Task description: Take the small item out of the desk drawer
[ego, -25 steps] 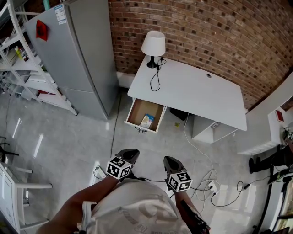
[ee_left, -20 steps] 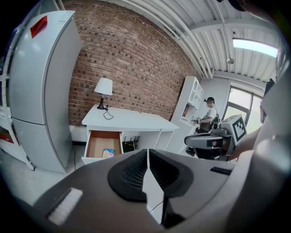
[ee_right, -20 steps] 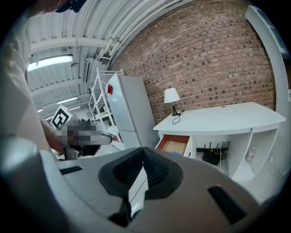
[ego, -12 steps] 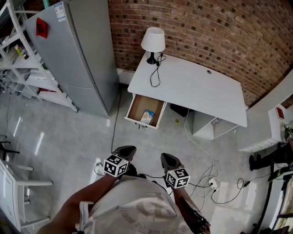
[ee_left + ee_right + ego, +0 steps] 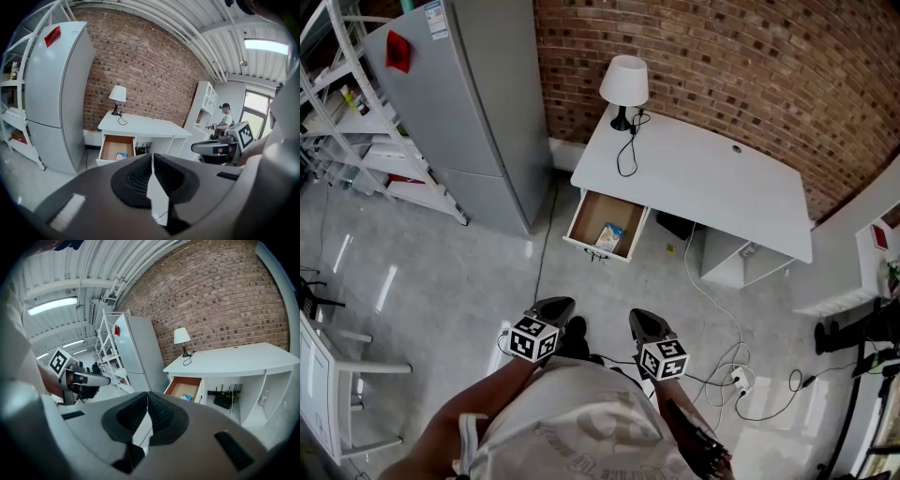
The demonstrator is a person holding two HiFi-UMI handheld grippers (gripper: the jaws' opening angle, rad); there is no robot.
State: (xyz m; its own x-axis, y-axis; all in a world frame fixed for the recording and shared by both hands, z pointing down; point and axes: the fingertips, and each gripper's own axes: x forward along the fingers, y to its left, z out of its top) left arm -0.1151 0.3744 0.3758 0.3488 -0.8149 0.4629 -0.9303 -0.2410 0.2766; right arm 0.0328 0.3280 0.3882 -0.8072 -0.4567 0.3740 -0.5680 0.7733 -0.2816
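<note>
- Pale blue and yellow on the small item (image 5: 610, 236), flat on the brown floor of the drawer (image 5: 598, 251), toward its near end
- Drawer pulled well out from under the left end of the white desk (image 5: 712, 183), open side up
- On the desk's far left corner, a white-shaded lamp (image 5: 623, 82) on a dark base, with its black cord looped over the desktop
- Behind the desk, a red brick wall (image 5: 750, 56); left of the desk, a tall grey fridge (image 5: 469, 103); further left again, a white shelf rack (image 5: 356, 122)
- Under the desk's right half, an open white cubby (image 5: 724, 267); on the grey floor nearer than that, a white power strip (image 5: 739, 380) among loose cables
- Well apart from the drawer, on the near side: left gripper (image 5: 555, 307), jaws closed together with nothing between them, pointed toward the desk
- Just right of it, right gripper (image 5: 643, 322), jaws likewise pressed together and empty, also aimed toward the desk
- At the near edge, the person's pale shirt (image 5: 581, 427), directly behind both grippers
</note>
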